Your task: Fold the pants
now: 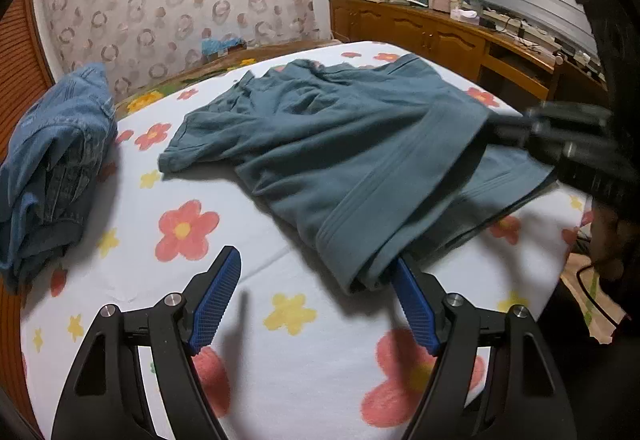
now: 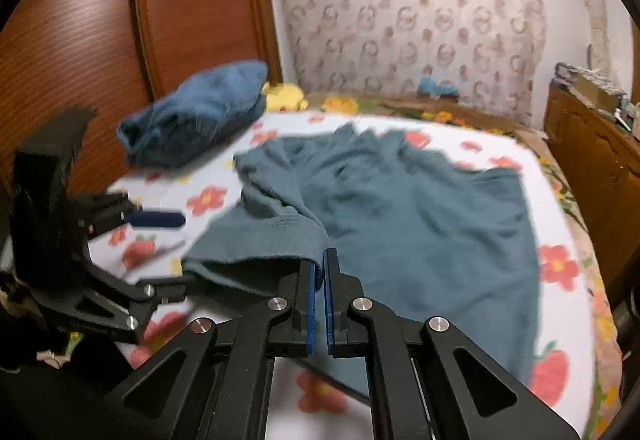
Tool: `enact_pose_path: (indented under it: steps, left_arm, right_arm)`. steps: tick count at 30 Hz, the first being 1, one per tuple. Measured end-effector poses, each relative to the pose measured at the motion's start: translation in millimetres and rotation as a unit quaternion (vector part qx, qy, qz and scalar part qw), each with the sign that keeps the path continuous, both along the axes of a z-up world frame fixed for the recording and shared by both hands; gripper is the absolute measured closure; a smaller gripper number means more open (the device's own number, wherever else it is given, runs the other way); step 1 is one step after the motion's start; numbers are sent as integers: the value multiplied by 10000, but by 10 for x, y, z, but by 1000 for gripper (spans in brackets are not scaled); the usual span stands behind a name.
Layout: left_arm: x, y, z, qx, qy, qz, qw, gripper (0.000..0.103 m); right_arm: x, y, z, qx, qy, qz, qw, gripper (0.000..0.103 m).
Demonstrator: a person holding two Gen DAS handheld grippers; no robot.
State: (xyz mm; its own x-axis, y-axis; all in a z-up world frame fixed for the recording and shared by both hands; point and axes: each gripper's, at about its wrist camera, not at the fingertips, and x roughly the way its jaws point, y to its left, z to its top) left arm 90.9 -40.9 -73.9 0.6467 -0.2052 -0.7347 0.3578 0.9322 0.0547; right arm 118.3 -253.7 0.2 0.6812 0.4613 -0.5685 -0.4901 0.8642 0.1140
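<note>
Pinching pants (image 2: 420, 224) hem, right gripper (image 2: 320, 280) clamping soft, limp cloth; left gripper (image 1: 316, 296) gaping beside same hem.

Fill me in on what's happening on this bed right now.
A person with a handheld gripper in each hand is folding teal pants on a flower-print bed sheet. The right gripper is shut on a hem of the pants near the bed's front edge. The left gripper is open at the other hem corner, one finger tucked under the cloth, not gripping. A bundle of denim lies off to the side by the wooden headboard.
</note>
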Motion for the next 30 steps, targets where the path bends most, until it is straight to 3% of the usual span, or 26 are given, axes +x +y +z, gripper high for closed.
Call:
enact_pose_path:
  steps: [11, 21, 27, 30]
  left_arm:
    - [-100, -196, 146, 18, -169, -315, 9994, 26]
    - [-78, -224, 164, -39, -184, -334, 9993, 26]
    - [-52, -300, 159, -72, -143, -475, 9987, 26]
    - [-31, -335, 148, -132, -85, -570, 9983, 26]
  right_arm:
    - [-273, -452, 137, -12, -281, -622, 9977, 99]
    - [-615, -801, 26, -117, 16, -1183, 9929, 99]
    - [-636, -800, -109, -240, 402, -1205, 9916, 99]
    - [-631, -786, -70, -263, 430, -1250, 9909, 92]
